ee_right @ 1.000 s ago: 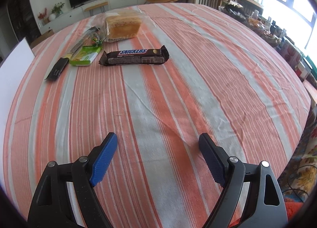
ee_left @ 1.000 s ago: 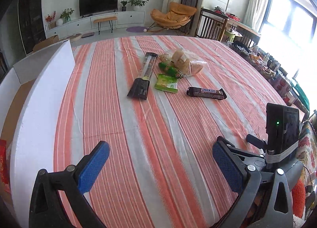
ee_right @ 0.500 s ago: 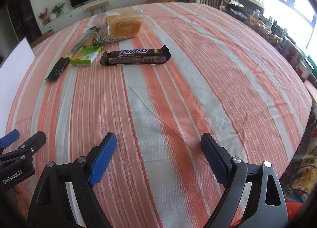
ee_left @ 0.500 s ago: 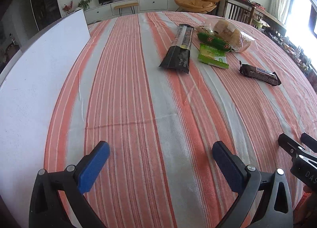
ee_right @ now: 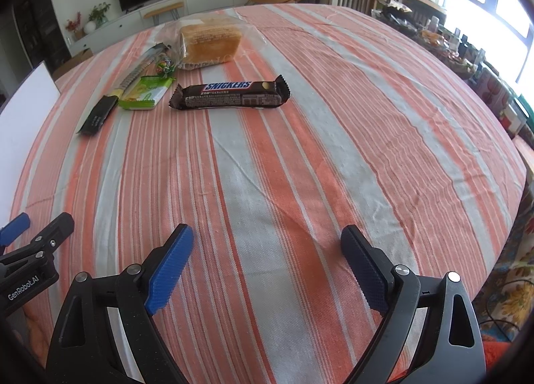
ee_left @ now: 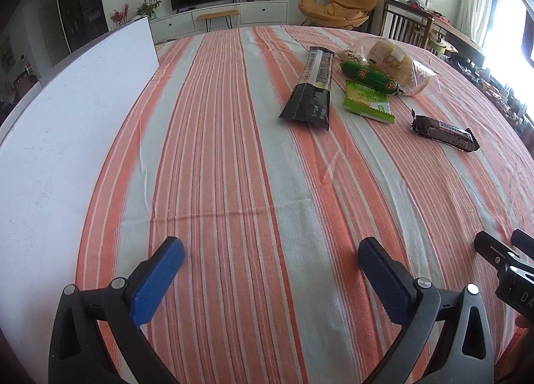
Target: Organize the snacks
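Several snacks lie on the striped tablecloth, well beyond both grippers. A Snickers bar (ee_right: 230, 97) (ee_left: 444, 133) lies nearest. To its left sit a green packet (ee_right: 145, 93) (ee_left: 367, 102) and a long black packet (ee_left: 312, 90) (ee_right: 100, 113). Behind them are a green sausage (ee_left: 368, 77) and bread in a clear bag (ee_right: 210, 41) (ee_left: 397, 63). My left gripper (ee_left: 271, 247) hangs open over bare cloth. The jaws of my right gripper (ee_right: 267, 233) are opening, with nothing between them.
A white board or box wall (ee_left: 66, 117) (ee_right: 23, 123) stands along the table's left side. Each gripper shows at the edge of the other's view, close alongside. The table's right edge (ee_right: 520, 183) drops off toward a patterned cloth. Chairs and a TV unit stand in the room behind.
The left gripper has sunk toward the table and swung, so the white wall fills more of its view. It now shows at the right view's lower left. The right jaws have widened slightly.
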A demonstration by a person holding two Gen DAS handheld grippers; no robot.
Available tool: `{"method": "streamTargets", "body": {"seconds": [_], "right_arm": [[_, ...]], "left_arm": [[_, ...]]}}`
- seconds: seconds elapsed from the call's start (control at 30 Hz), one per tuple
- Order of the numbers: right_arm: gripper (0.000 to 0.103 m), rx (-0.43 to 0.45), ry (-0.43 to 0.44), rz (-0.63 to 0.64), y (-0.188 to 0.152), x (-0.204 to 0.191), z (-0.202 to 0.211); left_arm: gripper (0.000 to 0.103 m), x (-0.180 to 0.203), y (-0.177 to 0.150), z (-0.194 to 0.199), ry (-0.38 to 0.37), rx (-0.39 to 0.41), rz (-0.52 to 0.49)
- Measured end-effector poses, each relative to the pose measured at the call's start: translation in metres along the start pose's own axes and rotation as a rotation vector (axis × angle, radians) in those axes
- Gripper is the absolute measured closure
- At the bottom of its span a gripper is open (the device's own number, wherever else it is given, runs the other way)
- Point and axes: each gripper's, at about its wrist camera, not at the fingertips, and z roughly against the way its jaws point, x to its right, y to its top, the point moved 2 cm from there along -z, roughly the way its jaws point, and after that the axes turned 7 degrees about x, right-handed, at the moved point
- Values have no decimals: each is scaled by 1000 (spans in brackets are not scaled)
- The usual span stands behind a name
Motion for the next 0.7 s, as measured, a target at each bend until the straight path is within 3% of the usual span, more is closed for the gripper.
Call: {"method": "streamTargets", "body": {"seconds": [0.57, 0.7], "right_arm": [[10, -1, 2, 1, 0, -2, -1], [10, -1, 2, 1, 0, -1, -1]], "left_arm": [[0, 1, 2, -3, -20, -22, -28], [0, 0, 7, -5, -27, -97, -26]]}}
